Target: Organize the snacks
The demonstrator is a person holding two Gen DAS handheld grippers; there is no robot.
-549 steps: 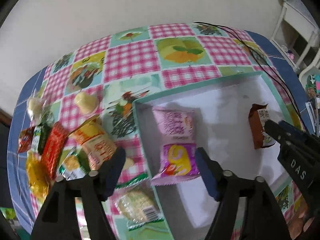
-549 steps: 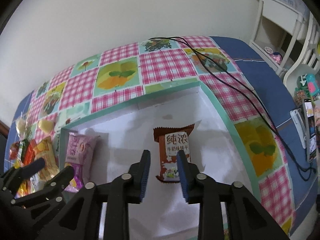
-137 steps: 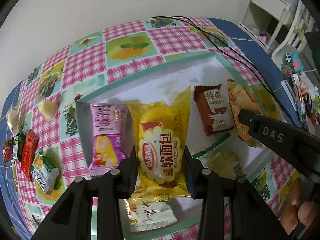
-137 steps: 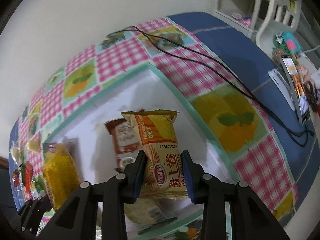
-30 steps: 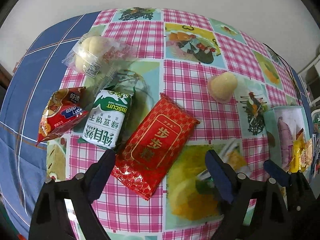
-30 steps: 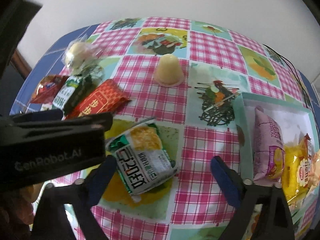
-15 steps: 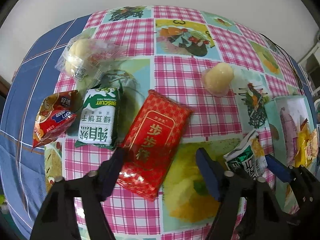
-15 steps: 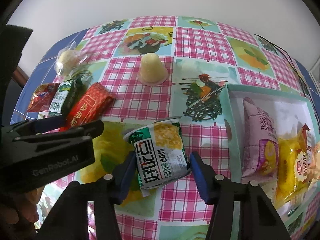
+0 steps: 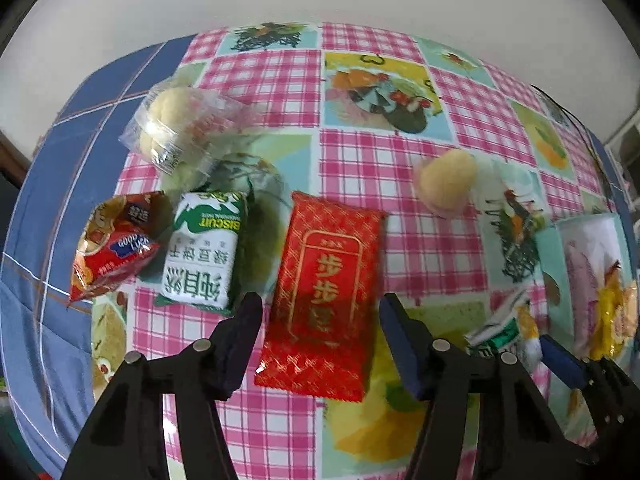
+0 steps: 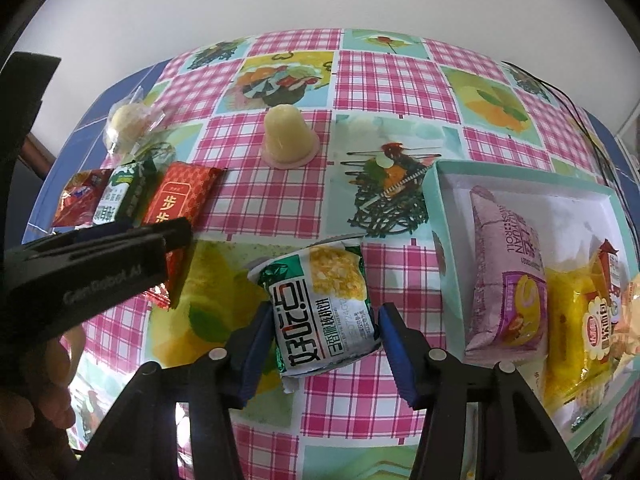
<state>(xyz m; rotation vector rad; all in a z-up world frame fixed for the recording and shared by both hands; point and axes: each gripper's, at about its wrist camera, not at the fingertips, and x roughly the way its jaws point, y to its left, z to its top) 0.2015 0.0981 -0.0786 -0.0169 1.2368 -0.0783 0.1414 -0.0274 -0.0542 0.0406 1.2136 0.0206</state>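
Observation:
My left gripper [image 9: 320,320] is open, its jaws on either side of the red packet [image 9: 324,292] that lies flat on the tablecloth; the packet also shows in the right wrist view [image 10: 176,204]. My right gripper [image 10: 322,328] has its jaws against both sides of the green and white snack packet [image 10: 320,308], which looks raised off the cloth; that packet also shows in the left wrist view [image 9: 504,328]. The white tray with a teal rim [image 10: 440,216] at the right holds a purple roll packet [image 10: 504,264] and a yellow bread packet [image 10: 576,320].
A green biscuit packet [image 9: 204,252], a red Good Luck packet [image 9: 112,248] and a clear bag of buns [image 9: 176,132] lie at the left. A yellow jelly cup [image 10: 288,136] stands mid-table. A black cable [image 10: 580,120] runs at the far right.
The right gripper's jaws have closed in on the green and white packet. The left gripper has moved over the red packet, its jaws narrowing around it.

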